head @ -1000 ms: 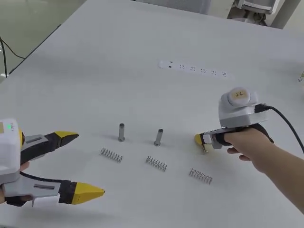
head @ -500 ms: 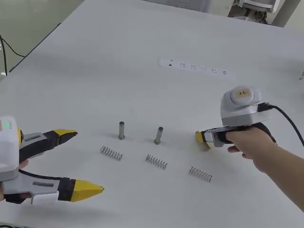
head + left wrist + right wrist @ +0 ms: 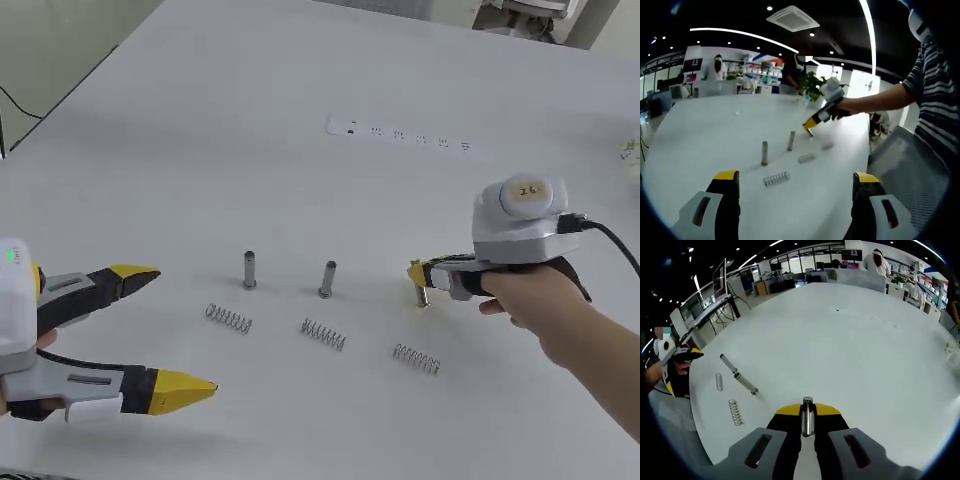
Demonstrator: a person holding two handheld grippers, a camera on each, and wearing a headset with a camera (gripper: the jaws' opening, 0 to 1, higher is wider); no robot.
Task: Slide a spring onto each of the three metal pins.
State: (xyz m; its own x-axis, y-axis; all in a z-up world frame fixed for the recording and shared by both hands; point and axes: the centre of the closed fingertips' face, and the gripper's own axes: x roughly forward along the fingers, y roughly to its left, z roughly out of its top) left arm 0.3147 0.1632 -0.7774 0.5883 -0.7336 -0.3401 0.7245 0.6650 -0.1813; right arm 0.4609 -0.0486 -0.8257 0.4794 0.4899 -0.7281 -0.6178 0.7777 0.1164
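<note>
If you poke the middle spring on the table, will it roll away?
Probably. The middle spring lies on its side on the smooth white table, so a sideways nudge could roll it. Its thin open coils look light and would likely squash if jaws squeeze hard.

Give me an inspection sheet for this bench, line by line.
Surface: white table, clean.
Job's things: left metal pin and middle metal pin standing upright; third metal pin clamped in the right gripper; three coiled wire springs lying loose, none on a pin.
Clutter: white power strip, far side.
Grippers: left gripper open, holding nothing.
Cables: black cable from the right gripper.
Surroundings: open office, potted plant.
</note>
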